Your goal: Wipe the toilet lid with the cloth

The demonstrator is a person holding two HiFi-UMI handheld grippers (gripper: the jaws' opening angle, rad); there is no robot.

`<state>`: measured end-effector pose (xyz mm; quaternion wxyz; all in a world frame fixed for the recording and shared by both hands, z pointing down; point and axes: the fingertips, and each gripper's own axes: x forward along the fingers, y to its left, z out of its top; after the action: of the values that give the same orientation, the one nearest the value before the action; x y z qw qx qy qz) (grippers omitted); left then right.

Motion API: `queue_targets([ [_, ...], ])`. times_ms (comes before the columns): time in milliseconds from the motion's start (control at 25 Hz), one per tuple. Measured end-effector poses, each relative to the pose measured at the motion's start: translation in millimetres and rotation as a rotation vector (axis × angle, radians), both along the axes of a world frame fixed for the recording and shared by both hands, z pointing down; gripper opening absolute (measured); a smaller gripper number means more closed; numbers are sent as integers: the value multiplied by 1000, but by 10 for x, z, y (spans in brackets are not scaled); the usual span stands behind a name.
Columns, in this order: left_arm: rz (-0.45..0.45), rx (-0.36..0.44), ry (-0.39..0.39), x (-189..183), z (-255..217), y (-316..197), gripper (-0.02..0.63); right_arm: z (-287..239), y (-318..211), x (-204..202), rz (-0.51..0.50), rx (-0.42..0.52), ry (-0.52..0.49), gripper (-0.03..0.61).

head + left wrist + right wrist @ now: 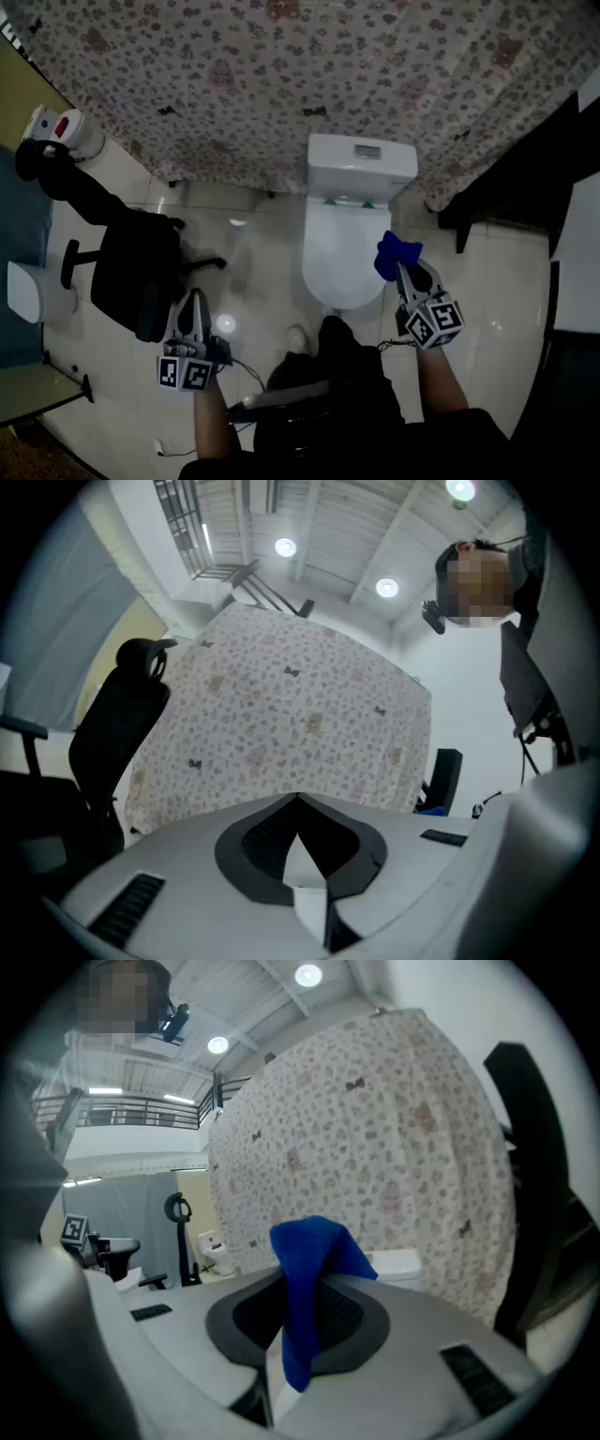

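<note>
A white toilet stands against the patterned curtain with its lid point(340, 248) down and its tank point(361, 167) behind. My right gripper point(400, 266) hangs beside the lid's right edge, shut on a blue cloth point(394, 251). In the right gripper view the blue cloth point(309, 1283) sticks up between the jaws, with the tank point(398, 1262) just behind it. My left gripper point(194, 311) is well left of the toilet, over the floor next to the chair, shut and empty; its jaws point(302, 836) meet with nothing in them.
A black office chair point(131, 258) stands left of the toilet, close to my left gripper. The floral curtain point(309, 84) closes off the back. Dark furniture point(534, 187) lines the right side. A small white appliance point(64, 131) sits at the far left. The floor is glossy tile point(253, 234).
</note>
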<state>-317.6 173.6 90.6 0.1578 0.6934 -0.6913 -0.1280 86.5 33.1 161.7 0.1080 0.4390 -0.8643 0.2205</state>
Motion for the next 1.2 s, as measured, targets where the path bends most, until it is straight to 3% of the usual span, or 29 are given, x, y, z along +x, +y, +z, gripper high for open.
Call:
queue_targets([
  [200, 60, -54, 76, 390, 789, -721, -11, 1093, -882, -832, -187, -72, -10, 55],
  [400, 94, -156, 121, 643, 1764, -1123, -11, 2468, -1119, -1800, -361, -227, 2, 55],
  [520, 115, -183, 116, 785, 2282, -1319, -11, 3151, -1227, -2252, -406, -326, -47, 55],
  [600, 129, -213, 158, 914, 2589, -1335, -9, 3545, -1351, -2395, -392, -402, -86, 55],
  [760, 151, -278, 178, 1082, 3059, -1289, -11, 4172, -1688, -2392, -341, -526, -98, 55],
  [920, 187, -344, 182, 1212, 3288, -1221, -9, 4561, -1991, -2026, -239, -606, -32, 55],
  [1040, 189, -361, 186, 1252, 3342, -1303, -11, 4673, -2113, -1697, -207, -589, 63, 55],
  [1200, 243, -384, 193, 1431, 3437, -1387, -11, 4705, -2136, -1362, -256, -501, 158, 55],
])
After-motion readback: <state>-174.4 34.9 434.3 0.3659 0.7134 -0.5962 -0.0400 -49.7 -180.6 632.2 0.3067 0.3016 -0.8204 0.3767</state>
